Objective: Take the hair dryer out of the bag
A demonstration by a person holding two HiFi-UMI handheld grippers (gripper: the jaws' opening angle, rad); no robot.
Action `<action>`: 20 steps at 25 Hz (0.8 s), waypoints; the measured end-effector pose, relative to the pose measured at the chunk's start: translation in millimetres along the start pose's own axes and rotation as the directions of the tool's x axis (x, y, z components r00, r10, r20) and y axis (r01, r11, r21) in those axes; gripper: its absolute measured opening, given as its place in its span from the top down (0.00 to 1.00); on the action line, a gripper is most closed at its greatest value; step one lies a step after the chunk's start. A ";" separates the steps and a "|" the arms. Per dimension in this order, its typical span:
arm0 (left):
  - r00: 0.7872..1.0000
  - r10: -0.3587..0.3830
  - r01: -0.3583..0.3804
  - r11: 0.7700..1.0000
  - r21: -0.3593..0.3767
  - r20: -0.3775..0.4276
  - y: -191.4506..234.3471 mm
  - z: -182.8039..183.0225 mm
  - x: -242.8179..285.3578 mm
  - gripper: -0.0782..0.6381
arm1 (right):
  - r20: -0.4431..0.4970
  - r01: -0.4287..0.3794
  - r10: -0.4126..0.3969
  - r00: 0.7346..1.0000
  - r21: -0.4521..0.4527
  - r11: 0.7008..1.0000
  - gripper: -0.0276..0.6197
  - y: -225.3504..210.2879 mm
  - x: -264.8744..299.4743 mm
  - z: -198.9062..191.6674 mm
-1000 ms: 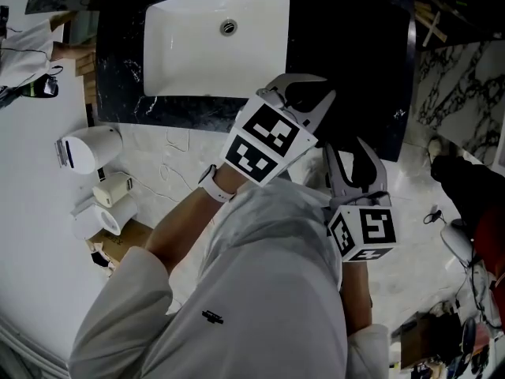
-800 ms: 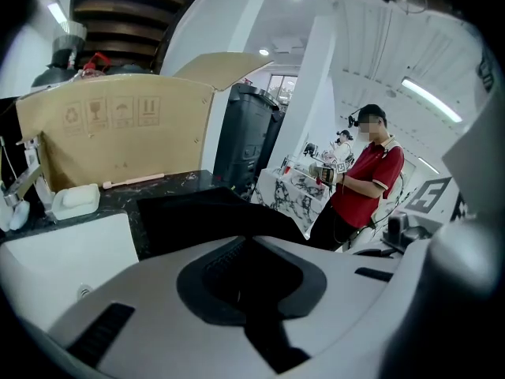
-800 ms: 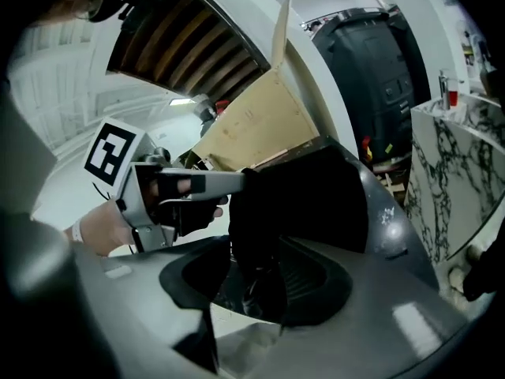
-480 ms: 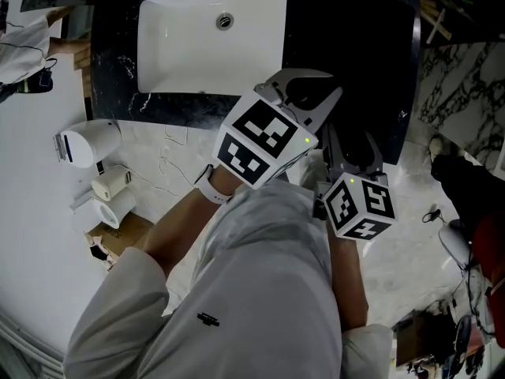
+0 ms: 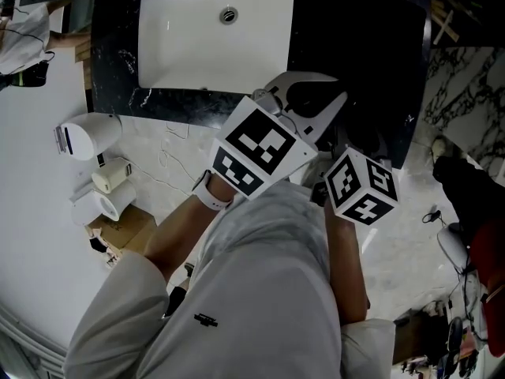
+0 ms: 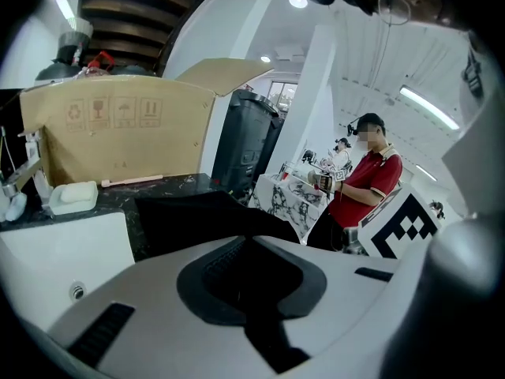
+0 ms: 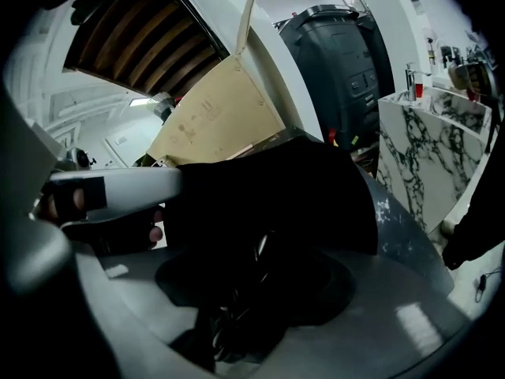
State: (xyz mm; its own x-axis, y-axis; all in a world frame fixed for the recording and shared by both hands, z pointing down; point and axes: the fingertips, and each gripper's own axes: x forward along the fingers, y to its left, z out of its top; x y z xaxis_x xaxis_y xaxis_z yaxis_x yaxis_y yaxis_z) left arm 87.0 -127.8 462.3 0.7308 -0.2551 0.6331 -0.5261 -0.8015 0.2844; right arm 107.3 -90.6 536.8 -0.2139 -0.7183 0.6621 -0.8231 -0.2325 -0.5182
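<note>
A black bag point(image 7: 268, 196) lies on the black counter point(image 5: 118, 69) to the right of the sink. My left gripper point(image 5: 327, 105) holds the bag's near edge, its jaws shut on the cloth. That gripper's white finger point(image 7: 118, 184) shows at the left in the right gripper view. My right gripper point(image 5: 364, 150) sits just right of it, low over the bag's mouth, and its jaws are opening. Nothing is pressed between them. Dark, tangled, cord-like shapes point(image 7: 237, 322) lie inside the mouth. I cannot make out the hair dryer itself.
A white sink point(image 5: 213, 38) fills the counter's left. A cardboard box point(image 6: 118, 133) and a soap dish point(image 6: 75, 196) stand behind it, with a black bin point(image 6: 245, 140) beside. A person in a red shirt point(image 6: 367, 180) stands beyond the marble counter.
My right gripper has come down and forward to the bag's mouth, rolling as it went, and its jaws have spread. The left gripper has kept its grip in place.
</note>
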 end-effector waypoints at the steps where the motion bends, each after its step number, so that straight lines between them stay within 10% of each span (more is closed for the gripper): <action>1: 1.000 -0.002 0.002 1.000 -0.010 0.003 2.0 -0.7 -0.6 0.85 | -0.005 0.012 -0.012 1.000 -0.002 1.000 0.60 -0.8 1.3 -1.0; 13: 0.999 -0.025 0.026 0.999 -0.030 0.029 10.0 -3.5 -8.3 0.85 | -0.110 0.091 -0.075 0.991 0.152 0.984 0.58 -12.6 30.2 -3.2; 20: 0.999 -0.022 0.023 0.999 -0.036 0.036 16.2 -2.6 -10.4 0.85 | -0.071 0.182 -0.176 0.982 0.094 0.979 0.59 -11.4 35.7 -4.4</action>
State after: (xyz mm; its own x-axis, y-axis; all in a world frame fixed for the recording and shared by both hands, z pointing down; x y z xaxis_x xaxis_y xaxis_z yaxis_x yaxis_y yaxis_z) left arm 69.7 -136.7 462.2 0.7573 -0.2569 0.6004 -0.5243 -0.7873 0.3245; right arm 106.7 -110.7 568.7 -0.1030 -0.6175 0.7798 -0.7953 -0.4197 -0.4375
